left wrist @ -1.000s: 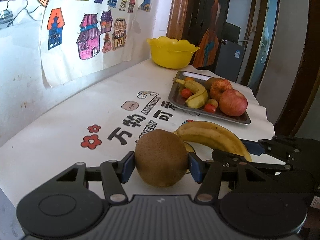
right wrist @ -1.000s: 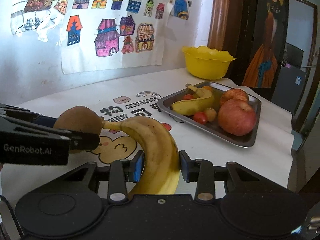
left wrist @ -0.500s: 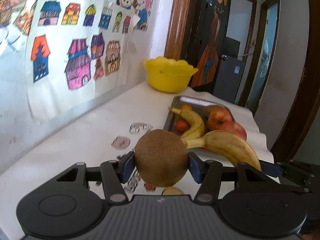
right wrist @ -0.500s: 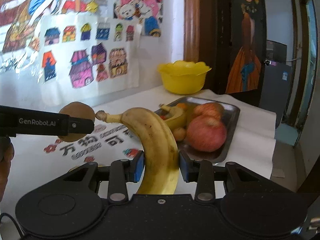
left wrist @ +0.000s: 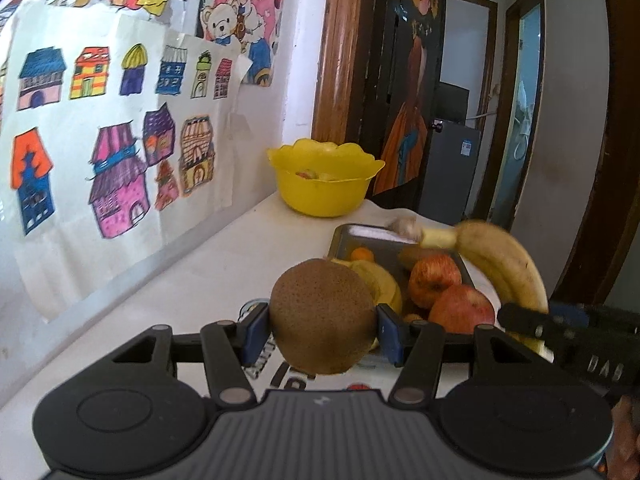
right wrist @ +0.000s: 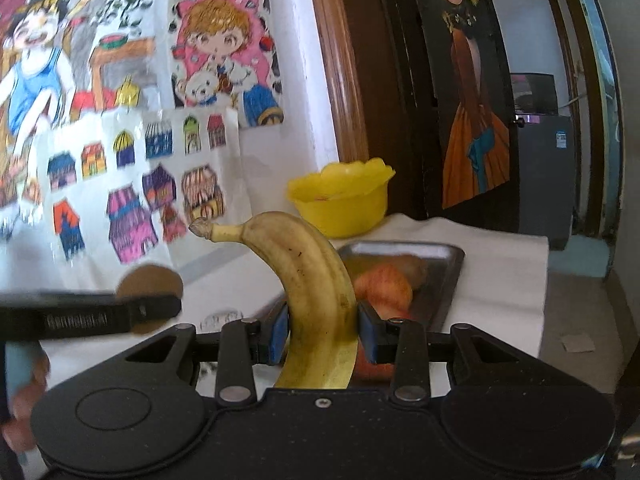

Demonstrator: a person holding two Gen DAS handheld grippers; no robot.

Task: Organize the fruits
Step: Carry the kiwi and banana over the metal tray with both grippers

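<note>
1. A white-covered table (left wrist: 224, 256) is running along a wall hung with children's drawings (left wrist: 116, 128), and a dark doorway is standing beyond its far end.
2. The left gripper (left wrist: 323, 326) is clenching a brown kiwi (left wrist: 323, 316) between its blue pads, holding it clear above the table.
3. The right gripper (right wrist: 323, 330) is gripping a banana (right wrist: 316, 300) near its lower end, with the stem pointing up and to the left.
4. Ahead of both grippers a metal tray (left wrist: 352, 236) is holding apples (left wrist: 460, 308), a smaller banana and some small fruits; a yellow bowl (left wrist: 324, 196) is sitting farther ahead, beyond the tray.
5. The step appears to be carrying both fruits forward to a container; which one each belongs in I cannot tell.
6. Doing it well likely means keeping the two grippers apart so the banana is not knocking the kiwi.
7. Lowering each fruit onto a bare spot before opening should be stopping the round kiwi from rolling.
8. The tray is looking crowded, so the long banana probably needs laying beside the apples.
</note>
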